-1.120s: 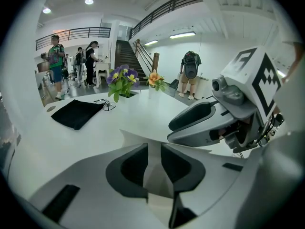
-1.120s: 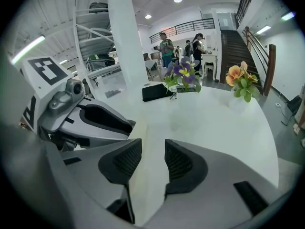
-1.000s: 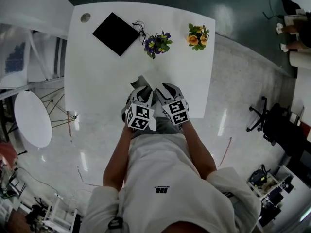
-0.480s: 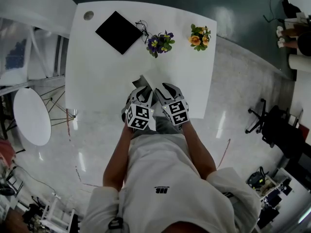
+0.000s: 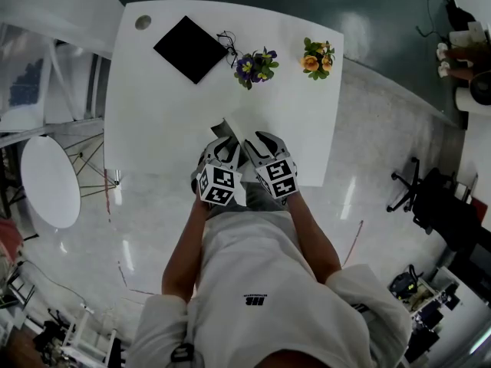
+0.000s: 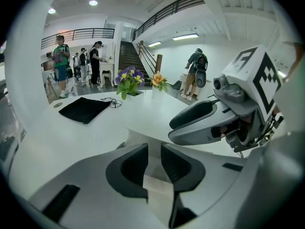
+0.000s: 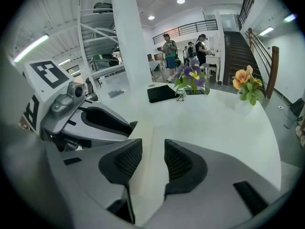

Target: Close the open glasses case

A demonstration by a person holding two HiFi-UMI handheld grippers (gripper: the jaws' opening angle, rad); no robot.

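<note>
The glasses case (image 5: 229, 131) lies by the near edge of the desk (image 5: 153, 121), between my left gripper (image 5: 222, 142) and right gripper (image 5: 256, 141). The pouch (image 5: 190, 49) lies at the far left corner. A flower bunch (image 5: 253, 67) stands to its right, and the other flower bunch (image 5: 315, 57) at the far right corner.

Only the head camera drifted: the black pouch (image 5: 190, 48) sits slightly further right.

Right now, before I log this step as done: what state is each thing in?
glasses case: open, one flap raised
left gripper: jaws closed on a case panel
right gripper: jaws closed on the case
black pouch: lying flat, untouched
purple flowers: upright
orange flowers: upright
</note>
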